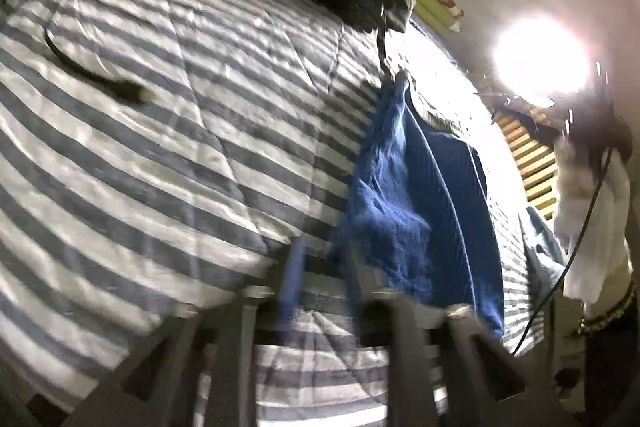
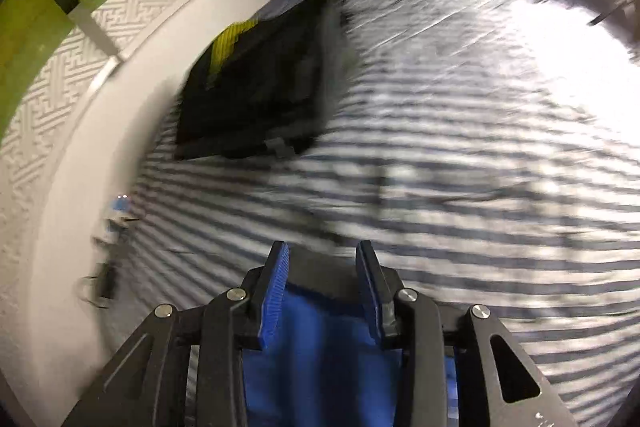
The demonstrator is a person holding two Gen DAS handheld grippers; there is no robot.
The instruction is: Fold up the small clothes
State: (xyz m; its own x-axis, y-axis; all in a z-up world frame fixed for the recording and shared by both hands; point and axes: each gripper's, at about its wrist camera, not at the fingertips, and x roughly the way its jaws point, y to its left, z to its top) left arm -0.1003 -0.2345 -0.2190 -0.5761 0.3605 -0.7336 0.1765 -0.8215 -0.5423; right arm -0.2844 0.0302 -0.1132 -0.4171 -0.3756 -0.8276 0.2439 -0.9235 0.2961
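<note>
Right tongs (image 2: pixel 322 259): apart, blue cotton garment (image 2: pixel 320 347) loose between the pads.
Left tongs (image 1: pixel 320 267): apart, blurred.
Striped quilted bed (image 1: pixel 160 147): folding base.

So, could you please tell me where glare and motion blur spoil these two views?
Left wrist view: a lamp blows out the upper right, washing the bedspread beside it; the left claw is smeared by motion, almost see-through. Right wrist view: the striped bedspread and dark folded pile streak with blur, glare whitens the upper right, yet the right claw stays sharp.
</note>
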